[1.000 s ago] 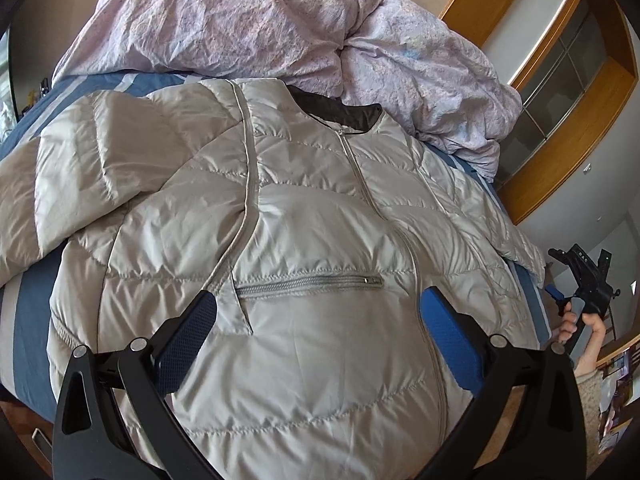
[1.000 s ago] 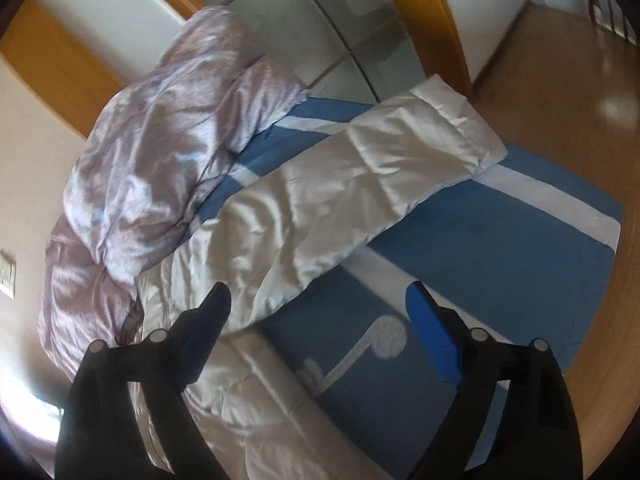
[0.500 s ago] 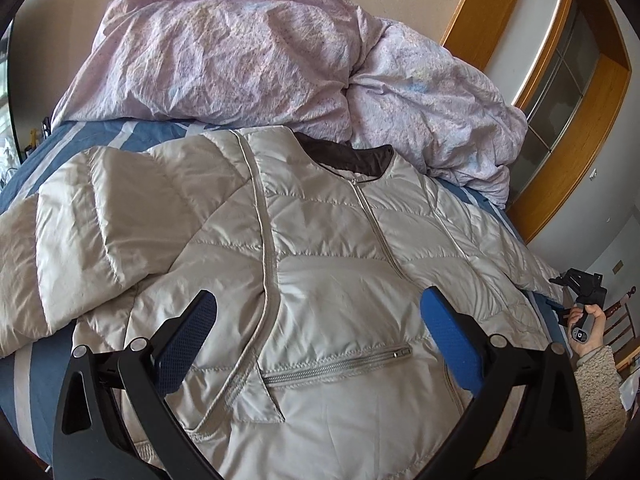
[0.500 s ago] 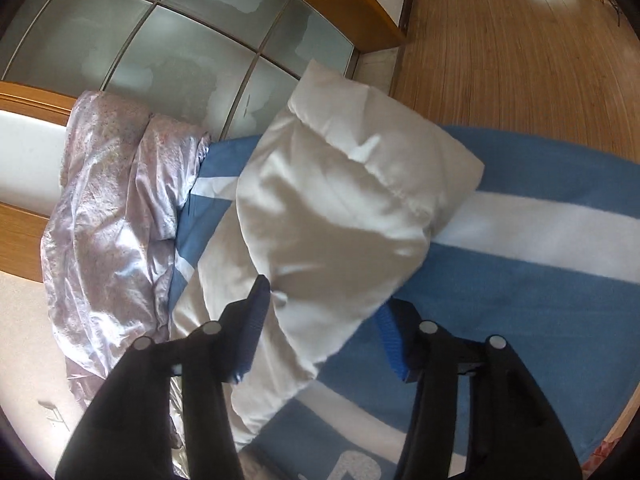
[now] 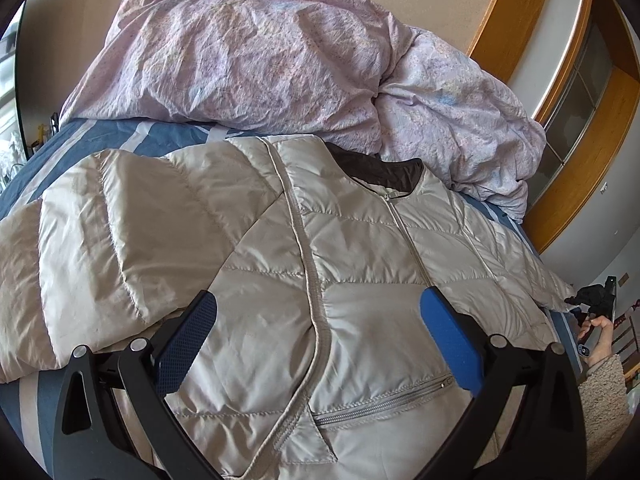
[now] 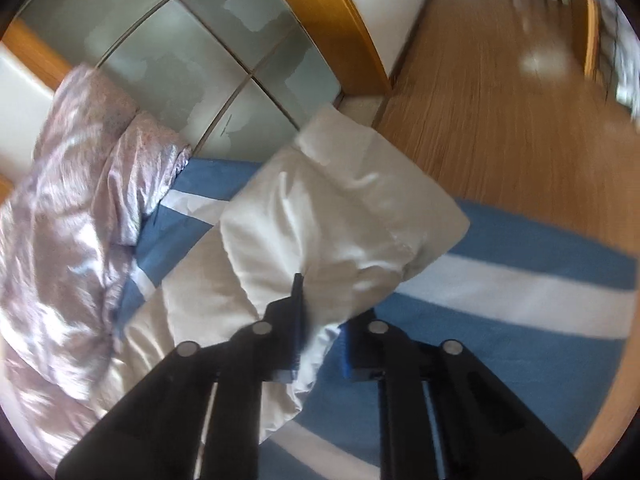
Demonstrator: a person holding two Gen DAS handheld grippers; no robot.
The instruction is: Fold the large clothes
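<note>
Barely begun: jacket [image 5: 360,280] spread face up on the striped bed [image 6: 520,340], zipped to its dark collar, one sleeve [image 5: 100,248] lying out flat at the left, the other sleeve [image 6: 340,216] pinched and bunched in the clenched right hand-held gripper [image 6: 320,344], no fold yet laid across the body. Left hand-held gripper [image 5: 320,340] spread wide above the chest panel, grasping nothing. Pale grey, quilted, glossy and puffy, likely slippery, with a crumpled lilac duvet [image 5: 280,60] heaped just beyond the collar.

A pale grey quilted jacket [image 5: 360,300] lies front-up, zipped, on the bed, one sleeve [image 6: 340,216] spread sideways.
</note>
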